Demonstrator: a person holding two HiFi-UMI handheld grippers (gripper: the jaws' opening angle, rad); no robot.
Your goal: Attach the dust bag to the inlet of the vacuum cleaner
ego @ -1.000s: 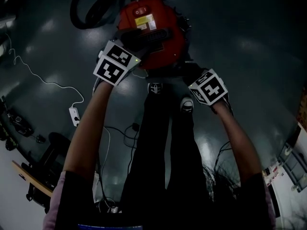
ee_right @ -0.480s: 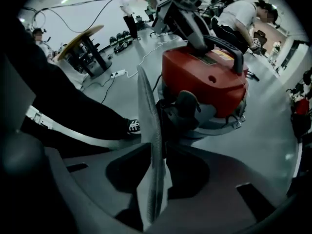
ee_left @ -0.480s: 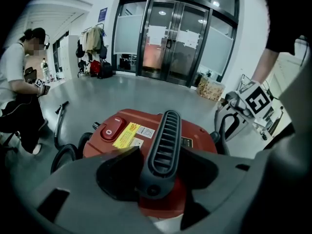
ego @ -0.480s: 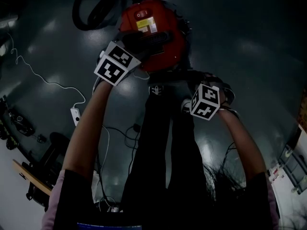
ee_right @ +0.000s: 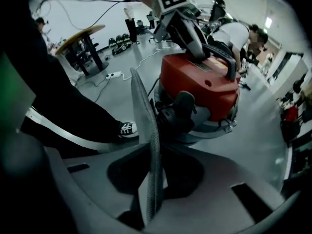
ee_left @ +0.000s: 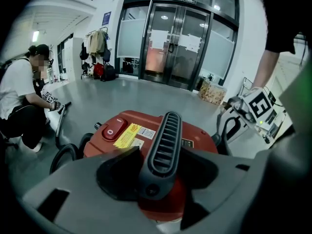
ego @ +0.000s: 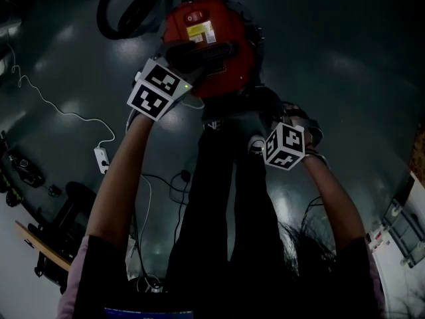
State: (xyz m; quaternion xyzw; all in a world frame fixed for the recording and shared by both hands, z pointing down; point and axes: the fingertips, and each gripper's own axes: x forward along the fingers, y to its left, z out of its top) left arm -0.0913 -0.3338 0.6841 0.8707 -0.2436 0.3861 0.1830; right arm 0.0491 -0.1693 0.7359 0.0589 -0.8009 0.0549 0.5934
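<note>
The red vacuum cleaner (ego: pixel 211 42) stands on the floor ahead of me. My left gripper (ee_left: pixel 163 157) is shut on its dark ribbed carry handle (ee_left: pixel 166 128), and in the head view this gripper (ego: pixel 192 55) rests on top of the lid. My right gripper (ee_right: pixel 153 167) holds the dust bag (ee_right: pixel 144 111), a thin grey sheet seen edge-on between its jaws, which are closing on it. The bag's edge points at the dark inlet (ee_right: pixel 179 112) low on the vacuum's front, a short way off. In the head view the right gripper (ego: pixel 255 121) is below the vacuum, near my shoe.
A black hose (ego: pixel 123 12) coils behind the vacuum. A white power strip (ego: pixel 101 159) and its cable lie on the floor to the left. My legs and shoe (ee_right: pixel 127 128) are beside the vacuum. A person (ee_left: pixel 22 106) crouches farther off, and a round table (ee_right: pixel 83 38) stands to one side.
The right gripper has rolled about its own axis, so its marker cube shows other faces, and it sits a little lower and nearer the vacuum's front. The left gripper has kept still on the handle.
</note>
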